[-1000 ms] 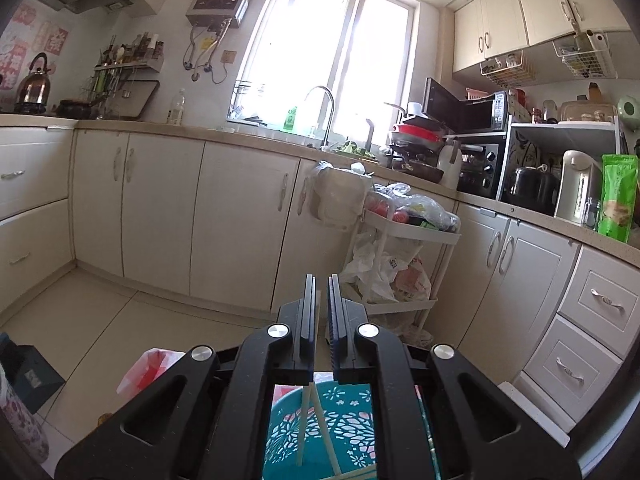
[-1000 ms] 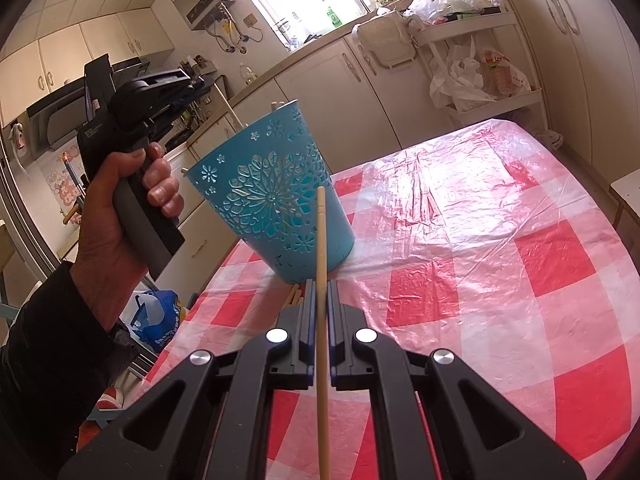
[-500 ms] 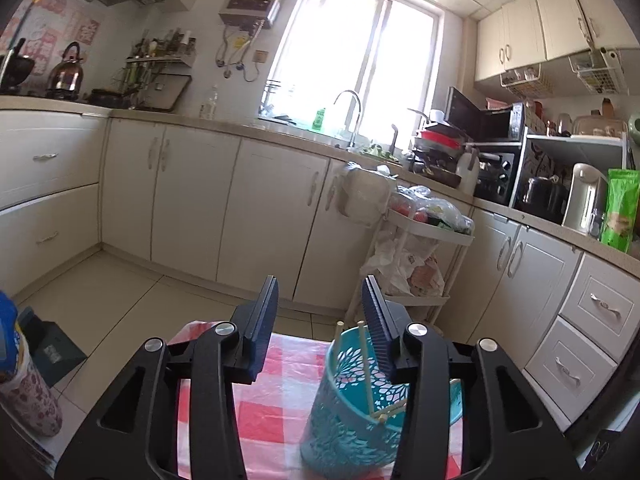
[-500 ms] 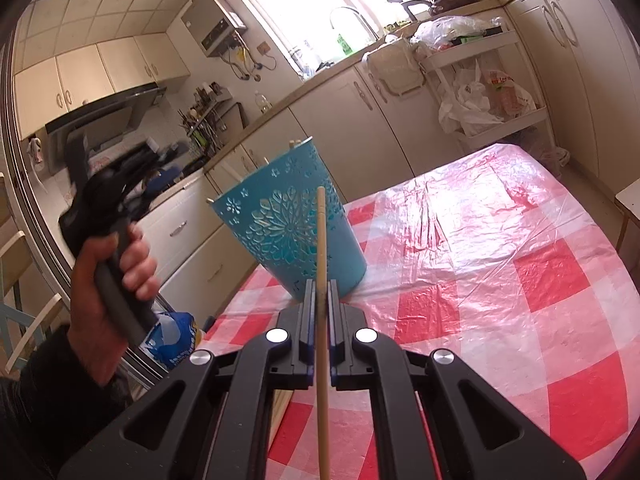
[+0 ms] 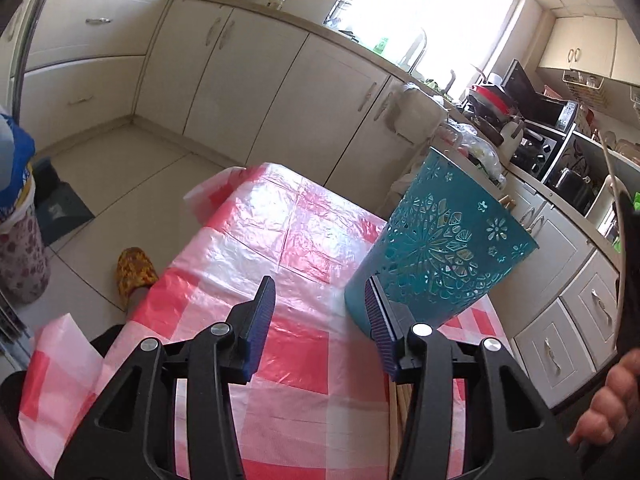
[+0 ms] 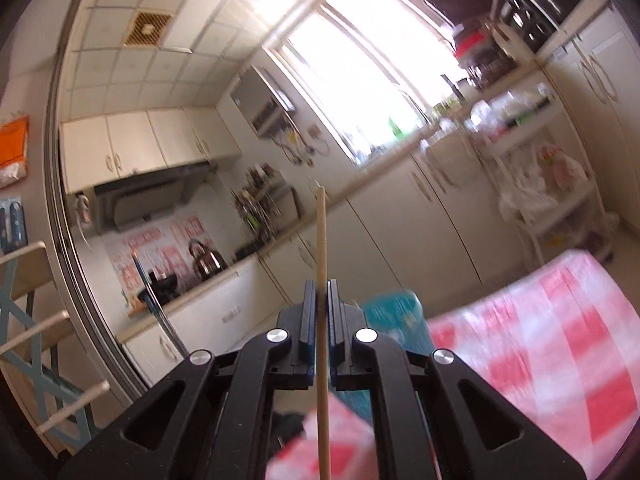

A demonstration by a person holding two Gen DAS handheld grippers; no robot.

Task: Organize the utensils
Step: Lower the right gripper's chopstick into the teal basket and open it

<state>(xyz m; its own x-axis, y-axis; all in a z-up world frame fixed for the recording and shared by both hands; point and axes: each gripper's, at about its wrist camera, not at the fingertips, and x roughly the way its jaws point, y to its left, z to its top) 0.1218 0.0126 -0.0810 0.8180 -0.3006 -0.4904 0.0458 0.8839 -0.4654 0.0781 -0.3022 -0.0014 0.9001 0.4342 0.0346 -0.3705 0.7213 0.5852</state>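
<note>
A teal cut-out utensil bucket (image 5: 436, 256) stands on the red-and-white checked tablecloth (image 5: 280, 248), with chopstick tips showing at its rim. My left gripper (image 5: 320, 316) is open and empty, just left of the bucket's base. Loose wooden chopsticks (image 5: 400, 408) lie on the cloth under its right finger. My right gripper (image 6: 318, 308) is shut on a single wooden chopstick (image 6: 321, 264) that points up. In the right wrist view the bucket (image 6: 394, 316) is blurred behind the fingers.
Cream kitchen cabinets (image 5: 256, 88) and a counter run behind the table. A white trolley with bags (image 6: 548, 184) stands by the cabinets. A wooden chair (image 6: 28, 320) is at the left. A slippered foot (image 5: 134, 276) is on the tiled floor.
My left gripper opened, let go of the chopsticks in the bucket and dropped beside the bucket's base. My right gripper lifted and tilted upward with its chopstick still held.
</note>
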